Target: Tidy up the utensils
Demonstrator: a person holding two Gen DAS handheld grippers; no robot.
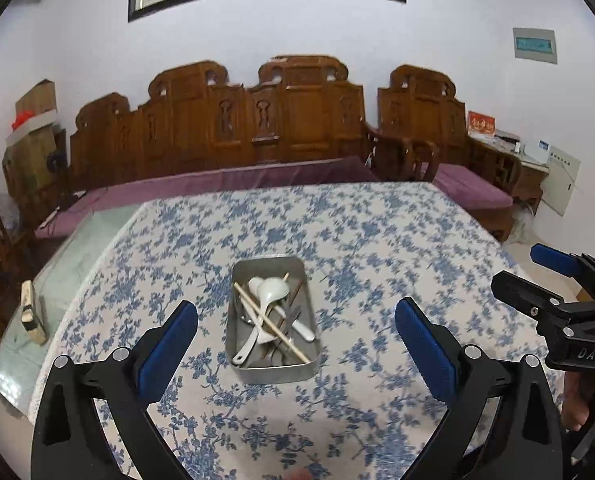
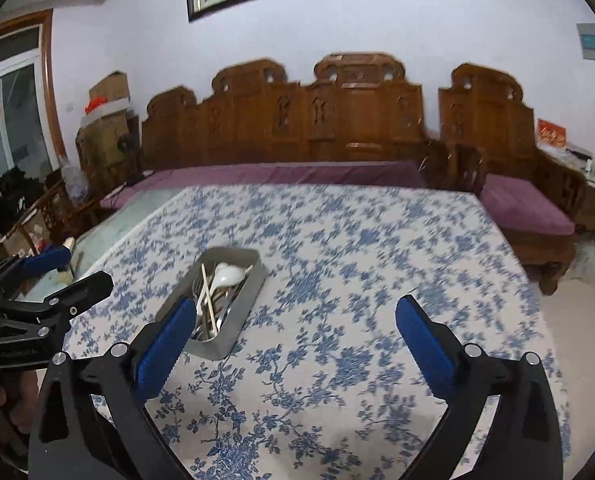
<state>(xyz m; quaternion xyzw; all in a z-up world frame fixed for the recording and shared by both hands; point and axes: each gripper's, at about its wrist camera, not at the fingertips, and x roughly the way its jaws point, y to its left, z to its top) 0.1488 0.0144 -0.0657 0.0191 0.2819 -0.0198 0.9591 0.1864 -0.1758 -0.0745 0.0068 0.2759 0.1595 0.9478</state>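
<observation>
A rectangular metal tray [image 1: 244,372] stands on the table with the blue floral cloth [image 1: 377,240]. In it lie white ceramic spoons [image 1: 271,290], wooden chopsticks [image 1: 273,326] and metal cutlery, all crossed over each other. My left gripper [image 1: 297,320] is open and empty, above the table just short of the tray. My right gripper [image 2: 295,316] is open and empty, to the right of the tray [image 2: 253,280]; its left finger [image 2: 165,346] hides the tray's near end. Each gripper shows in the other's view, the right one [image 1: 553,280] and the left one [image 2: 53,276].
A carved wooden bench [image 1: 257,128] with purple cushions runs behind the table. A glass-topped surface [image 1: 57,280] with a small block [image 1: 31,312] lies left of the cloth. A side table with boxes [image 1: 513,144] stands at the far right.
</observation>
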